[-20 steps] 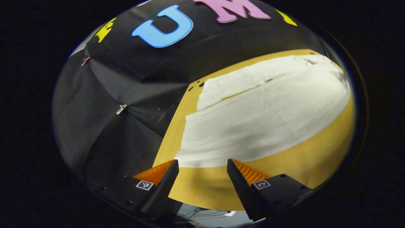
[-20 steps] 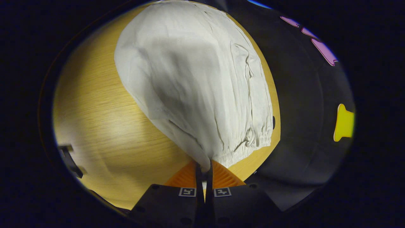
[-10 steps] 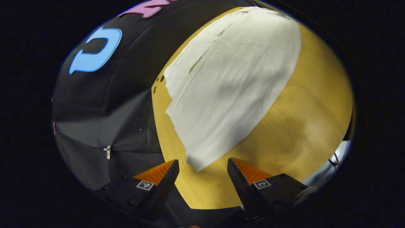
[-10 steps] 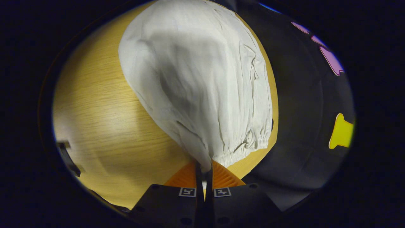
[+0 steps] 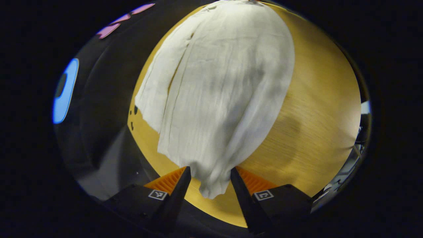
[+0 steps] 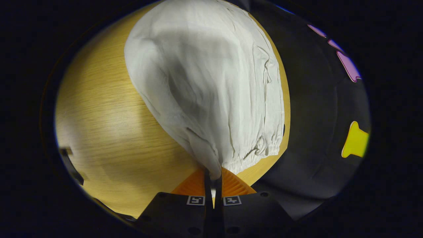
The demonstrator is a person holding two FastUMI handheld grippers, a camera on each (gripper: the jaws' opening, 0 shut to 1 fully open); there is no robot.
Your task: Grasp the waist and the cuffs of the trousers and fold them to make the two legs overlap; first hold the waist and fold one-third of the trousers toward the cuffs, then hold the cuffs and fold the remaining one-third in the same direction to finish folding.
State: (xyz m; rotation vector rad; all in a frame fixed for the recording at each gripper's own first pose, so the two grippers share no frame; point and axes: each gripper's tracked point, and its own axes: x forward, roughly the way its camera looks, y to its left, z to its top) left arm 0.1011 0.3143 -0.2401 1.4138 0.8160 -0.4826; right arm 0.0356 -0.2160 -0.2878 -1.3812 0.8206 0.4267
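Evidently the first step is in hand, the lengthwise fold that lays one leg over the other; the right tool (image 6: 213, 177) is clenched on the gathered waist corner of the trousers (image 6: 205, 86), both fingers pressing the cloth between them, while the left tool (image 5: 209, 177) stands released, its fingers parted with a cuff (image 5: 213, 185) hanging in the gap and touching neither, as far as can be told.

Next, I judge, the left tool must close on that cuff so that both ends are held; then both should lift and carry the near edge across toward the far leg, keeping the cloth taut enough not to bunch.

In the left gripper view the trousers spread from the tool toward 12 o'clock across the tabletop (image 5: 317, 112), the second leg lying at about 10 o'clock near the tabletop's edge; in the right gripper view the cloth rises from the tool toward 12 o'clock, the elastic waistband (image 6: 261, 148) running off toward 2 o'clock, bare tabletop at 9 o'clock.
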